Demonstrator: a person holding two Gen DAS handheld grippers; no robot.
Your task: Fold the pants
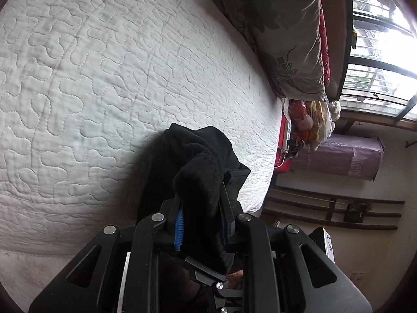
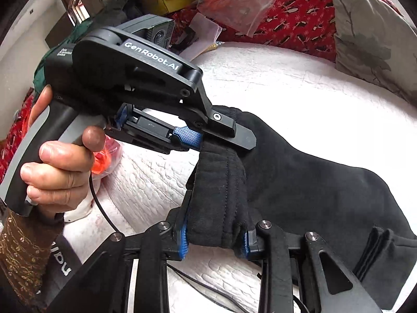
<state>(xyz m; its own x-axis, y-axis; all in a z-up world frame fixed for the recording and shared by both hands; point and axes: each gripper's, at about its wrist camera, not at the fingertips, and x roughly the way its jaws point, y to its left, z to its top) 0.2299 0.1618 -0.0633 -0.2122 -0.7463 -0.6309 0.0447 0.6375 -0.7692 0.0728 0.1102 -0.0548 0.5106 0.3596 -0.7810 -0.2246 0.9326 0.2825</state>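
Note:
The black pants lie across the white quilted bed, lifted at the waistband end. My right gripper is shut on the thick black waistband, which bulges between the blue pads. My left gripper, held in a hand, is shut on the same waistband a little farther along. In the left wrist view my left gripper holds a bunched fold of the black pants above the quilt.
A grey floral pillow and red patterned bedding lie at the head of the bed. Plastic bags and boxes clutter the far side. The bed's edge drops off near a window and a purple-covered box.

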